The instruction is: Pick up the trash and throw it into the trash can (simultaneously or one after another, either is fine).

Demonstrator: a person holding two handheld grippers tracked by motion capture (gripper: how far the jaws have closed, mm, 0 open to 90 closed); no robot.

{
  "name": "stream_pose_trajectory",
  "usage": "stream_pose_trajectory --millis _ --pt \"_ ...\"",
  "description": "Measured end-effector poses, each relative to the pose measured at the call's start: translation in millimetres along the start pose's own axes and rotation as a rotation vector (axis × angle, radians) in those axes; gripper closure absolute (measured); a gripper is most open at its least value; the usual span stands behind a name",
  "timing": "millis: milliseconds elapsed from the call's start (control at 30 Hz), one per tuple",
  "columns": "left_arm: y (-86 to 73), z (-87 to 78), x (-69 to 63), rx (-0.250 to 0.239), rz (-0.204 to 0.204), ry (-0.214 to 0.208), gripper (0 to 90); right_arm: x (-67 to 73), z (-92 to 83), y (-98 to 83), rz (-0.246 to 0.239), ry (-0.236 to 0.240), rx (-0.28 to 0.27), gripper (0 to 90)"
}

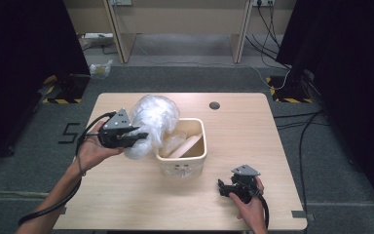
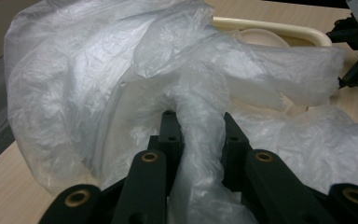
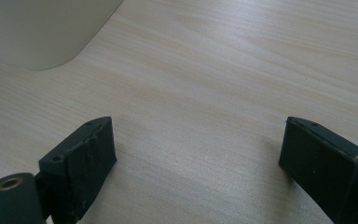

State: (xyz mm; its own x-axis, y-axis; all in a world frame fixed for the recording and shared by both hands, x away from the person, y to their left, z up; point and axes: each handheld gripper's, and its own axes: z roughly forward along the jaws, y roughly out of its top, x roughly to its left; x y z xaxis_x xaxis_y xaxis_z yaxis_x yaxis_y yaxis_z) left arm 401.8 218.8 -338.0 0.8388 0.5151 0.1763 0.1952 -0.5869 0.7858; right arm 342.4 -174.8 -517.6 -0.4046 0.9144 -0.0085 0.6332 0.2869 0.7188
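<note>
Left gripper (image 2: 199,128): jaws clamped on a bunched neck of the clear plastic bag (image 1: 151,122), which billows over the cream bin's (image 1: 181,165) left rim. Right gripper (image 3: 196,154): jaws wide apart, nothing between, resting low on bare table (image 1: 253,136) near the front edge, just right of the bin.

Plastic bag (image 1: 151,122) hides the bin's (image 1: 195,161) left rim & most of its inside; bin cut off at top-left in right gripper view.
</note>
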Motion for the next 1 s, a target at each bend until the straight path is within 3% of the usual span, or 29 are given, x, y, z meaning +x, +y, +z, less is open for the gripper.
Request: stream_pose_trajectory --millis 333,500,667,1000 --pt "27.1 32.2 -19.7 0.035 0.067 -0.061 75.4 -0.1 0.0 0.0 -0.002 0.0 -0.001 10.6" --pt "35.5 55.8 -27.5 0.085 0.095 -0.09 75.4 0.1 -0.1 0.0 -0.004 -0.001 -0.001 10.8" --pt "34.8 75.9 -23.9 0.133 0.08 -0.109 75.4 0.7 0.0 -0.2 -0.007 0.002 -0.001 11.1" --pt "32.6 94.8 -17.6 0.188 0.054 -0.137 75.5 0.6 0.0 -0.2 -0.01 0.001 -0.001 11.1"
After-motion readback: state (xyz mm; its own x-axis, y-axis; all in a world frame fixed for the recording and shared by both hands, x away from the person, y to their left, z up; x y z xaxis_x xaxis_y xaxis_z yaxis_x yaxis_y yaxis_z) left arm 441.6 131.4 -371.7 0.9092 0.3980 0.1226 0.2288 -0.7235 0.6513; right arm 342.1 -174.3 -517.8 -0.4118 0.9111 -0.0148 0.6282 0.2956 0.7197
